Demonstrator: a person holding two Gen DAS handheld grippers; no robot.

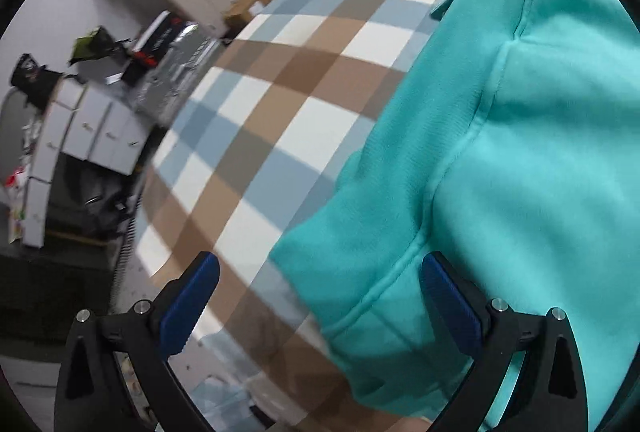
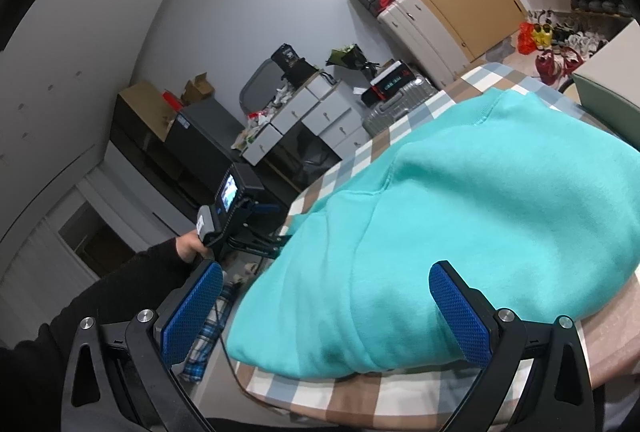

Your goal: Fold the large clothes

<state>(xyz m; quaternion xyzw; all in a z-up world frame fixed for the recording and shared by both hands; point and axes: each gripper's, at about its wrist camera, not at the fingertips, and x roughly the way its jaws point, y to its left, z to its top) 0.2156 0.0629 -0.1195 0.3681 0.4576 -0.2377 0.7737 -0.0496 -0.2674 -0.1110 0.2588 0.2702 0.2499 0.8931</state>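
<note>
In the left wrist view, stacked white drawer units (image 1: 92, 136) and a silver suitcase (image 1: 176, 72) are seen on the floor beyond the left edge of the checkered tablecloth (image 1: 280, 104). The left gripper (image 1: 320, 292) is held with its blue-padded fingers (image 1: 188, 296) spread wide and nothing clasped; the left edge of the turquoise sweatshirt (image 1: 520, 152) lies between them, and a seam is seen running up the cloth. The garment is spread over the right part of the tabletop. In the right wrist view, the left hand (image 2: 188, 246) is seen at the table's left edge. The right gripper (image 2: 326, 312) is likewise opened wide and empty, over the sweatshirt's near folded edge.
</note>
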